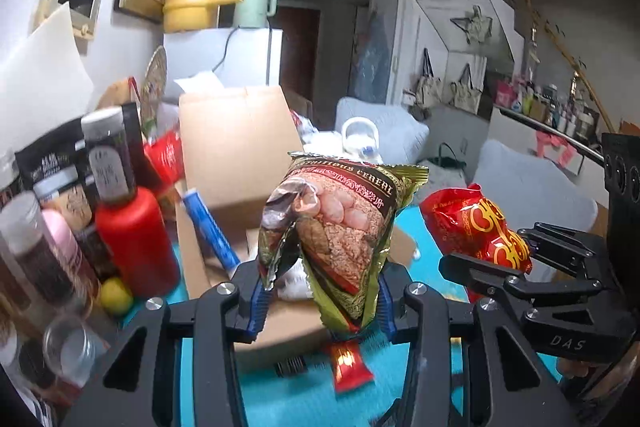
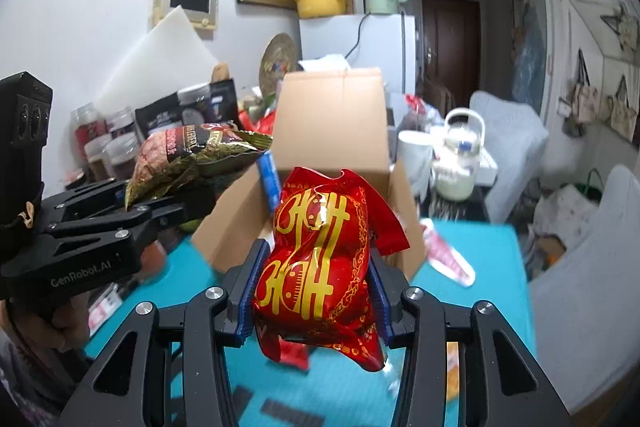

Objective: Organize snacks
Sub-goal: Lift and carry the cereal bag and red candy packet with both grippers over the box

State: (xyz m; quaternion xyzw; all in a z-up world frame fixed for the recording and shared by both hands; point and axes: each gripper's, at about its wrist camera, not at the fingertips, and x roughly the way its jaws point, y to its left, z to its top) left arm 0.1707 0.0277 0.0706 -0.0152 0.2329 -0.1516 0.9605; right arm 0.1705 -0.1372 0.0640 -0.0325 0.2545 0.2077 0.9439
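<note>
Aloft, both hand-held grippers clamp snack bags point(image 1: 340, 239).

The green cereal packet point(image 1: 340, 235) reads "…TRITIOUS CEREAL" along its top band. The right gripper point(image 1: 496, 267) body is marked "DAS"; the left gripper point(image 2: 160, 203) body reads "GenRobot.AI".

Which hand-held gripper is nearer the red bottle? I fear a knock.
Left. The left hand-held gripper is beside the red bottle; the right hand-held gripper is farther off.
</note>
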